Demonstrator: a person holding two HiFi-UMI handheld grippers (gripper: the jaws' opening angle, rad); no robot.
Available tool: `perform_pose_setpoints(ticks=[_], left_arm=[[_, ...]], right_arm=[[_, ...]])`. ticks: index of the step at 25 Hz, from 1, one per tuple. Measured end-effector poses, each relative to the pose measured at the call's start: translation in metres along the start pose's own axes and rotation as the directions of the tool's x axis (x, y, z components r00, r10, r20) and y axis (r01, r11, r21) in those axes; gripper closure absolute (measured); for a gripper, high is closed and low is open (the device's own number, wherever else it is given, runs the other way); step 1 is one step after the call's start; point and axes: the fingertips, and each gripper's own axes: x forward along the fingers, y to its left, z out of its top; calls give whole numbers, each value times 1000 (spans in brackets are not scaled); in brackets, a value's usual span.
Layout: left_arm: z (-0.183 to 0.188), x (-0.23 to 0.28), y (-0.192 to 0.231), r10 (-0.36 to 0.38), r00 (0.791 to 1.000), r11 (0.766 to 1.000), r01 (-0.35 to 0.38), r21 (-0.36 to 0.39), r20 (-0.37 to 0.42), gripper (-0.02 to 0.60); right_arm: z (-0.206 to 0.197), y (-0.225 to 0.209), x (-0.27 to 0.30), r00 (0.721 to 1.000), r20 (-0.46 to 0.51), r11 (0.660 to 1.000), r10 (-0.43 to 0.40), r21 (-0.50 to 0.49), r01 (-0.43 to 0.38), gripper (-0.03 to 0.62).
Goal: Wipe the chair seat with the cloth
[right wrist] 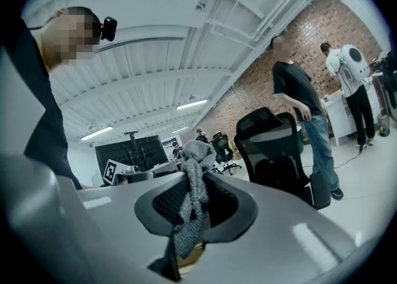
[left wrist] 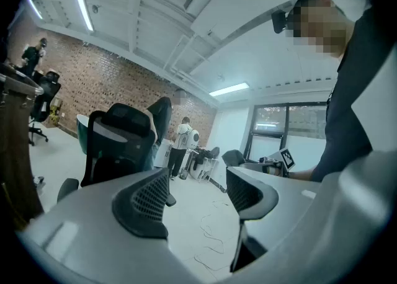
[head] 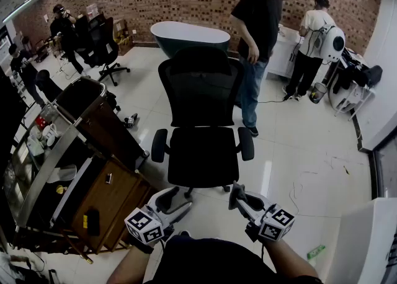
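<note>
head view showed the chair seat (head: pixel 203 155) just ahead of both grippers, well below the right gripper (head: pixel 238 193), whose jaws were clamped on the grey cloth (right wrist: pixel 193 180); the left gripper (head: pixel 175 198) hung with jaws apart, empty.

The seat (head: pixel 203 155) lies open from its front edge, with bare floor (head: pixel 208 205) between it and me. The left armrest (head: pixel 159 145) and right armrest (head: pixel 246 143) fence its side edges, and the backrest (head: pixel 201 87) closes the far edge. A wooden cart (head: pixel 115 180) crowds the left approach. On the right the floor is free. A person (head: pixel 257 41) stands beyond the backrest, seemingly well apart from the seat.
</note>
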Motion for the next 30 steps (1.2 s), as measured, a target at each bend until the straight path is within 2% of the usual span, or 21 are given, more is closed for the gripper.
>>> perform_pose_setpoints(ticks=[5, 11, 17, 22, 27, 30], left_arm=[[-1, 12, 5, 11, 1000, 1000, -11, -1, -8, 268], [1, 24, 41, 15, 1000, 1000, -15, -16, -10, 268], [18, 58, 111, -15, 1000, 999, 15, -33, -3, 268], [53, 91, 178, -63, 998, 997, 62, -39, -13, 268], [77, 113, 232, -120, 990, 992, 117, -42, -72, 268], [86, 125, 254, -137, 988, 990, 134, -48, -72, 268]], right_arm=[[-3, -14, 4, 1000, -15, 1000, 10, 13, -10, 537], [1, -34, 35, 999, -32, 1000, 13, 16, -12, 537], [16, -73, 94, 999, -45, 1000, -18, 10, 19, 537], [41, -111, 159, 997, -55, 998, -56, 17, 57, 537], [70, -142, 225, 994, -28, 994, -105, 5, 105, 537], [86, -157, 252, 994, -12, 994, -111, 12, 111, 537]])
